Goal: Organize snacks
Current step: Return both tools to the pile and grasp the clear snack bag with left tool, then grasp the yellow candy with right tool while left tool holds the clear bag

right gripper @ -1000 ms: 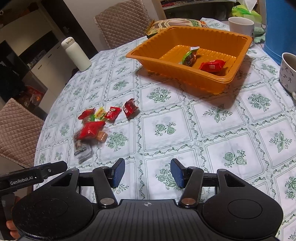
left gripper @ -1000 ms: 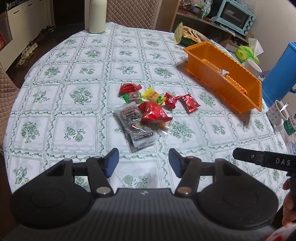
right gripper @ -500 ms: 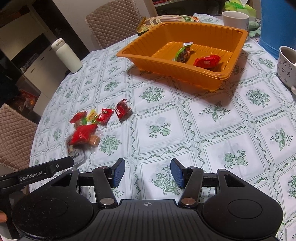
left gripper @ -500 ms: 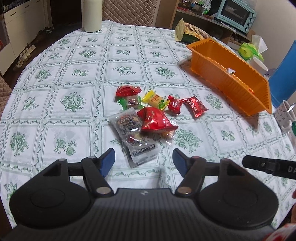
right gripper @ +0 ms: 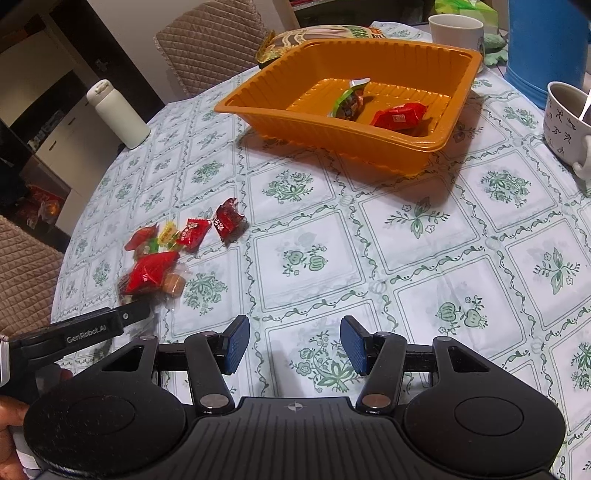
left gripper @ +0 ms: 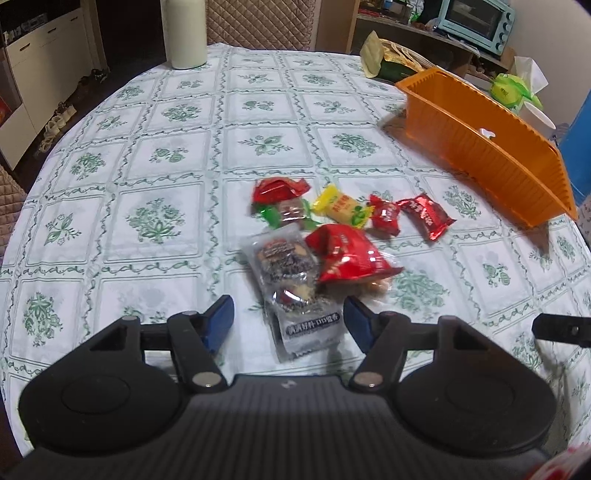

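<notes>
I'm holding the left gripper [left gripper: 289, 324] with its jaws, just closing a little, standing apart around the near end of the clear dark snack packet [left gripper: 291, 291] (pads not touching it). The right gripper [right gripper: 294, 350] is hanging open over bare tablecloth [right gripper: 424, 258], gripping nothing, the orange tray [right gripper: 369, 144] well ahead.

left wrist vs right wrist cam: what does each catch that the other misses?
Left wrist only: the clear dark-printed packet between the open left gripper, and the toaster oven.

Right wrist only: the orange tray interior, holding a green-edged snack and a red one, plus the patterned mug.

Both: the loose snack pile, the tray and the white bottle.
</notes>
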`<action>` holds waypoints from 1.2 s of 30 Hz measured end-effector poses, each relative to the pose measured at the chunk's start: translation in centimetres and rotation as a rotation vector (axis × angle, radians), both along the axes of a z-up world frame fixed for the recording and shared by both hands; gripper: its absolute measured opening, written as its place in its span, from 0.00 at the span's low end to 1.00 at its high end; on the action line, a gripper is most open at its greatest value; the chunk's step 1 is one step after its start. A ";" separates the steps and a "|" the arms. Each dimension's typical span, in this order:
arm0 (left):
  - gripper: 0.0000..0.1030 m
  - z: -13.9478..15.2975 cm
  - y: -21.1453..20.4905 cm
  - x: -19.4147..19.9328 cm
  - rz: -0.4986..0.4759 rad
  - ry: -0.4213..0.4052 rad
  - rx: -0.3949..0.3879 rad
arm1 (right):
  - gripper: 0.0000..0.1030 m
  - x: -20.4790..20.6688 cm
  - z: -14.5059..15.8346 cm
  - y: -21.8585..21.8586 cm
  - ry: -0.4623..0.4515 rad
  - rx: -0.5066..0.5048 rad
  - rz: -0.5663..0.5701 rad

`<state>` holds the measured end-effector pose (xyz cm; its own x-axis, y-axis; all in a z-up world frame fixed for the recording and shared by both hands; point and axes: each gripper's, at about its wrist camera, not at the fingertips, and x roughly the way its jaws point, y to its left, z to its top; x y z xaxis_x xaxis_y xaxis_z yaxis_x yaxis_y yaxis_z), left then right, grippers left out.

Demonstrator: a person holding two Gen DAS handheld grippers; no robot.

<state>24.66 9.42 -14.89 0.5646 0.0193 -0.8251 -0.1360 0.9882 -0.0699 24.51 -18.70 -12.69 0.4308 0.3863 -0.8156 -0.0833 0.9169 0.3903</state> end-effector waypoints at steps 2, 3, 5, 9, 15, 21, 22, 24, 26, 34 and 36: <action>0.57 0.0 0.6 -0.3 0.000 0.002 0.004 | 0.53 0.1 -0.1 0.0 0.003 0.001 -0.002; 0.56 -0.1 0.9 -0.4 0.001 0.004 0.009 | 0.53 0.1 -0.2 0.0 0.004 0.002 -0.002; 0.56 -0.1 1.4 -0.7 0.001 0.007 0.022 | 0.53 0.2 -0.3 0.1 0.008 0.003 -0.001; 0.54 0.3 1.9 -0.8 -0.016 0.003 0.030 | 0.53 0.4 -0.4 0.3 0.011 0.004 0.002; 0.52 0.3 0.8 0.2 -0.124 -0.008 0.081 | 0.53 0.6 -0.4 0.5 0.009 0.005 0.003; 0.47 -0.4 1.2 1.9 -0.140 -0.006 0.079 | 0.53 0.7 -0.5 0.8 0.000 0.004 0.015; 0.47 -0.5 1.2 2.2 -0.145 -0.006 0.076 | 0.53 0.7 -0.5 0.8 0.000 0.006 0.015; 0.45 -0.6 1.4 2.6 -0.153 -0.007 0.061 | 0.53 0.7 -0.7 0.8 -0.002 0.007 0.016; 0.39 -0.8 1.5 2.9 -0.159 -0.005 0.057 | 0.53 0.9 -0.7 1.1 -0.007 0.005 0.022; 0.33 -0.5 2.3 2.6 -0.169 -0.025 0.043 | 0.53 2.5 -0.1 3.3 -0.095 0.016 0.111; 0.33 -0.3 2.9 2.2 -0.157 -0.026 0.030 | 0.53 3.1 0.2 4.3 -0.130 0.023 0.148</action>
